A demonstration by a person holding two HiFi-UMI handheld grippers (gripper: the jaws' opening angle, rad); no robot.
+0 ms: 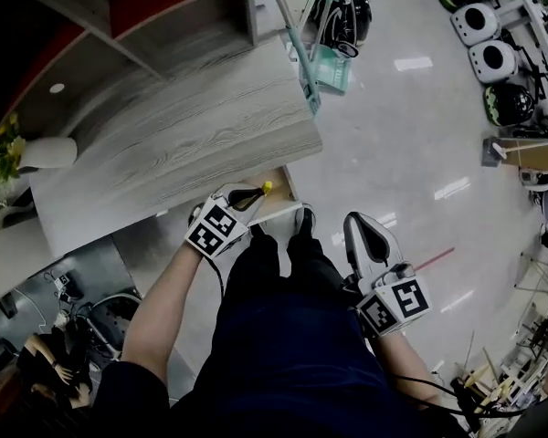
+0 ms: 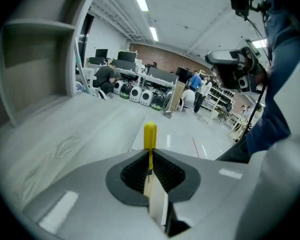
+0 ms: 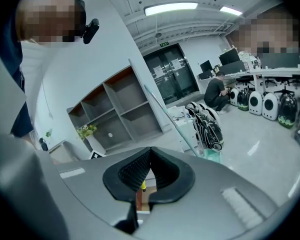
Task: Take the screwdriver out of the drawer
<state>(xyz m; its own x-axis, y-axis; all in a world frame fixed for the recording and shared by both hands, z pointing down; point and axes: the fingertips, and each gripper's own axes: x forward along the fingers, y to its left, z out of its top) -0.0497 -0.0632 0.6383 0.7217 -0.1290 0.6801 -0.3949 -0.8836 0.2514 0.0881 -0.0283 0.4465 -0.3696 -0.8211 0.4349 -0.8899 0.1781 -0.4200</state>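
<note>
My left gripper (image 1: 255, 194) is shut on the screwdriver (image 1: 263, 189), whose yellow handle pokes out past the jaw tips. In the left gripper view the screwdriver (image 2: 150, 135) stands upright, its thin shaft pinched between the black pads of my left gripper (image 2: 150, 155). It hangs just above the open light-wood drawer (image 1: 281, 203) under the front edge of the grey wood desk (image 1: 183, 135). My right gripper (image 1: 356, 221) is held lower right, beside the person's leg and away from the drawer. It is shut with nothing in it, and in its own view the right gripper (image 3: 151, 150) has its pads meeting.
A grey shelf unit (image 1: 178, 21) stands behind the desk. A teal cart (image 1: 331, 64) with helmets is at the desk's far end. White round machines (image 1: 482, 39) line the upper right. Glossy floor (image 1: 411, 144) stretches to the right. The person's legs and shoes (image 1: 303, 219) stand by the drawer.
</note>
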